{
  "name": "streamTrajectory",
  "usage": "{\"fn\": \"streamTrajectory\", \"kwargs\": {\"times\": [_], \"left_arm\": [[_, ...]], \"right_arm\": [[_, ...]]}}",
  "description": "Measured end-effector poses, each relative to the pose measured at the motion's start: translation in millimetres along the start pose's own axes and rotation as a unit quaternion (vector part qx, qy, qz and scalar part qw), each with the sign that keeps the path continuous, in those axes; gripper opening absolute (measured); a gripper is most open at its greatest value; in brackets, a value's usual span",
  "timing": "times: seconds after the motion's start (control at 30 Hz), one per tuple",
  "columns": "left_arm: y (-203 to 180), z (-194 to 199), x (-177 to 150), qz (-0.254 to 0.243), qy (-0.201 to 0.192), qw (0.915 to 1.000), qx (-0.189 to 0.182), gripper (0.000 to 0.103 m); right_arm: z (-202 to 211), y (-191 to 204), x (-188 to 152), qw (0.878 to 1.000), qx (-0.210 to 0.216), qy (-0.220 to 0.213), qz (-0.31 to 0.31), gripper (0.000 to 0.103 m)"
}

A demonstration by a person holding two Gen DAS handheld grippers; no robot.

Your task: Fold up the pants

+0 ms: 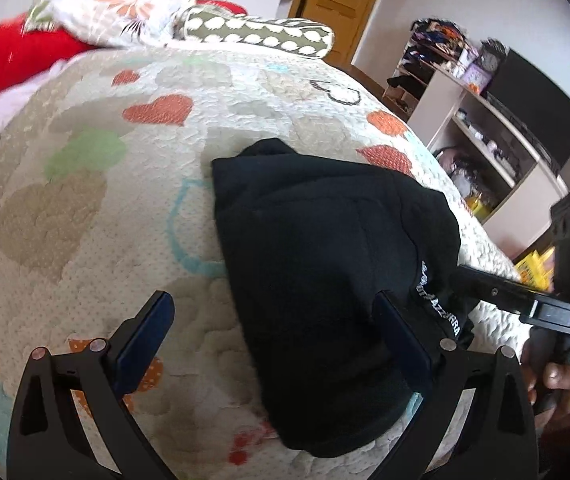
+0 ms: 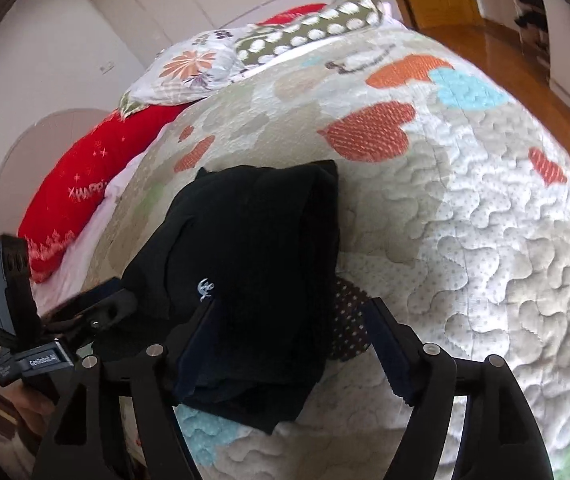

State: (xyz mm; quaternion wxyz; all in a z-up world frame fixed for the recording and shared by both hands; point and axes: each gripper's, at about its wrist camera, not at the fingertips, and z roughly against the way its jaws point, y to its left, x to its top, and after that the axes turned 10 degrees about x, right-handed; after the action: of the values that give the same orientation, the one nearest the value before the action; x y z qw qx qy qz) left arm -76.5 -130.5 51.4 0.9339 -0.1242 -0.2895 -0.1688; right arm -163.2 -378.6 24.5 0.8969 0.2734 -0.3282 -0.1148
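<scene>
Black pants [image 1: 317, 280] [image 2: 245, 280]: folded into compact, roughly rectangular bundle, several layers thick, lying flat on heart-print quilt [image 1: 85, 240]. White lettering on band along bundle's 3 o'clock edge in left wrist view. Small white embroidered logo on top layer, right wrist view. Stacked layer edges visible at 6 o'clock end.

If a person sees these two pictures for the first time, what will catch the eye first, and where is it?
The folded black pants stand out first, a dark bundle in the middle of the pale heart-patterned quilt. Next come the left gripper and the right gripper, both open at the near edge of the bundle. At the head of the bed lies a bright red pillow.
</scene>
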Motion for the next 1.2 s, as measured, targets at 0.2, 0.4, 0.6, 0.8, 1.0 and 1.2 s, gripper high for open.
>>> {"fn": "streamTrajectory", "kwargs": {"times": [0.2,0.4,0.6,0.8,1.0,1.2], "left_arm": [[15,-19,5,0.051,0.041,0.997,-0.043,0.1],[6,-27,7,0.039,0.04,0.9976,-0.041,0.103],[0,-33,8,0.032,0.037,0.9982,-0.036,0.103],[-5,-37,9,0.024,0.038,0.9985,-0.03,0.103],[-8,-38,9,0.012,0.041,0.9986,-0.03,0.103],[-10,-38,6,0.006,0.036,0.999,-0.026,0.103]], "right_arm": [[-15,-7,9,0.999,0.033,0.009,0.005,0.08],[-26,-7,14,0.999,0.044,0.006,0.009,0.083],[-33,-6,15,0.999,0.044,0.004,0.016,0.085],[-36,-6,15,0.999,0.046,0.002,0.017,0.086],[-39,-3,12,0.999,0.043,0.003,0.033,0.091],[-41,3,8,0.998,0.033,0.001,0.052,0.08]]}}
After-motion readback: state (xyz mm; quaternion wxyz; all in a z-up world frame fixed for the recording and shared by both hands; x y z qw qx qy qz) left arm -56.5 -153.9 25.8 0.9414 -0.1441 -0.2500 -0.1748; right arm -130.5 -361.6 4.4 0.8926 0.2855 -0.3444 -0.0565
